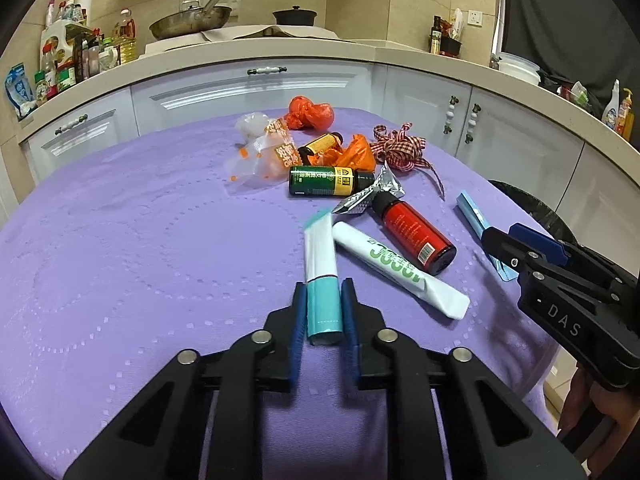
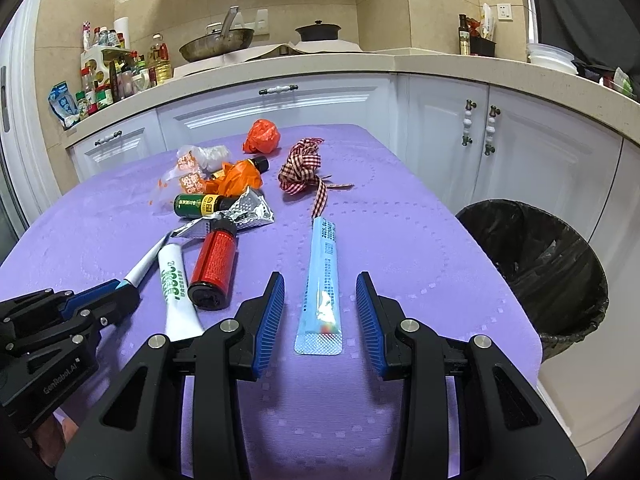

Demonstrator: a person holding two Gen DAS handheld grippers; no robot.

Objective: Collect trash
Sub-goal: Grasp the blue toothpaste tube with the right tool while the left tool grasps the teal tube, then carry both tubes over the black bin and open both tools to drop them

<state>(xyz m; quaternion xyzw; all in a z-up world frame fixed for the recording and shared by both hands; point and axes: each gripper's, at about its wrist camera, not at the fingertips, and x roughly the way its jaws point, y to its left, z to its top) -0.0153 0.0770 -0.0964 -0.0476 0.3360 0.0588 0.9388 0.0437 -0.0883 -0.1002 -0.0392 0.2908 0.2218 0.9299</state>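
Observation:
Trash lies on a purple tablecloth (image 1: 120, 240). My left gripper (image 1: 323, 316) is shut on the teal cap end of a white-and-teal tube (image 1: 320, 264); it also shows in the right wrist view (image 2: 120, 296). My right gripper (image 2: 320, 316) is open, its fingers on either side of a flat blue sachet (image 2: 322, 284) that lies on the cloth. A white tube with green print (image 1: 396, 268), a red bottle (image 1: 416, 236), a green bottle (image 1: 324, 181), a silver foil wrapper (image 1: 372, 196), orange bags (image 1: 310, 114) and a checked ribbon (image 1: 396, 146) lie beyond.
A black-lined trash bin (image 2: 536, 264) stands off the table's right edge. White kitchen cabinets (image 2: 280, 108) and a counter with a pan (image 2: 218, 46), pot and bottles run behind the table.

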